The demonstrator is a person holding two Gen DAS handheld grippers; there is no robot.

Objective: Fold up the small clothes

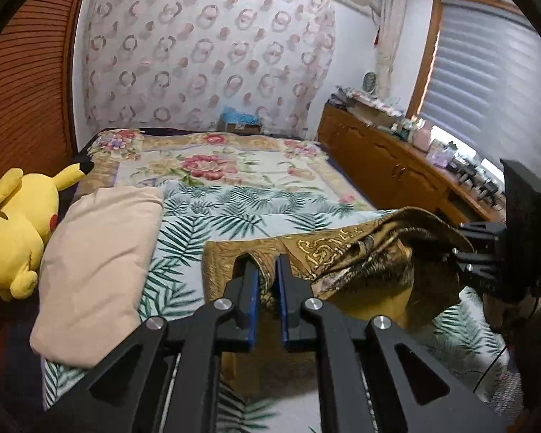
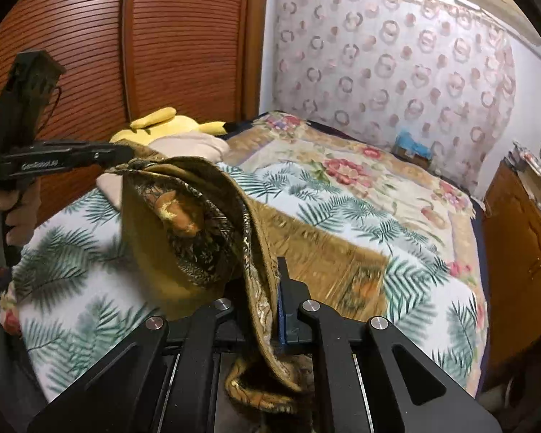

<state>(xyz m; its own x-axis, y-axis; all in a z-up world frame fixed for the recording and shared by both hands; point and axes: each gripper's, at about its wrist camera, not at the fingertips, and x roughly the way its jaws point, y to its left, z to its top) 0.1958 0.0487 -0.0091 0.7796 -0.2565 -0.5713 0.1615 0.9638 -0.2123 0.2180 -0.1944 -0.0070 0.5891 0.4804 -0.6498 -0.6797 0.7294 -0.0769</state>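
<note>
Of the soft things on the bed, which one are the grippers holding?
The gold patterned cloth, lifted between left gripper and right gripper. The beige pillow and yellow plush lie untouched.

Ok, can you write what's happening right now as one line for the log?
step: folding | left hand-held gripper: shut on brown patterned cloth | right hand-held gripper: shut on cloth, lifted | surface: palm-leaf bedspread

**Bed surface and what lies on it**

Wide bed [image 1: 346, 195] covered by a cream floral quilt with gold border [image 1: 212, 162]; a white palm-leaf print sheet [image 1: 234, 213] overlies its near part. On it: beige rectangular pillow [image 1: 97, 263], yellow plush toy [image 1: 11, 227] just beside the pillow, and a brown-gold patterned garment [image 2: 324, 259], partly lifted.
</note>
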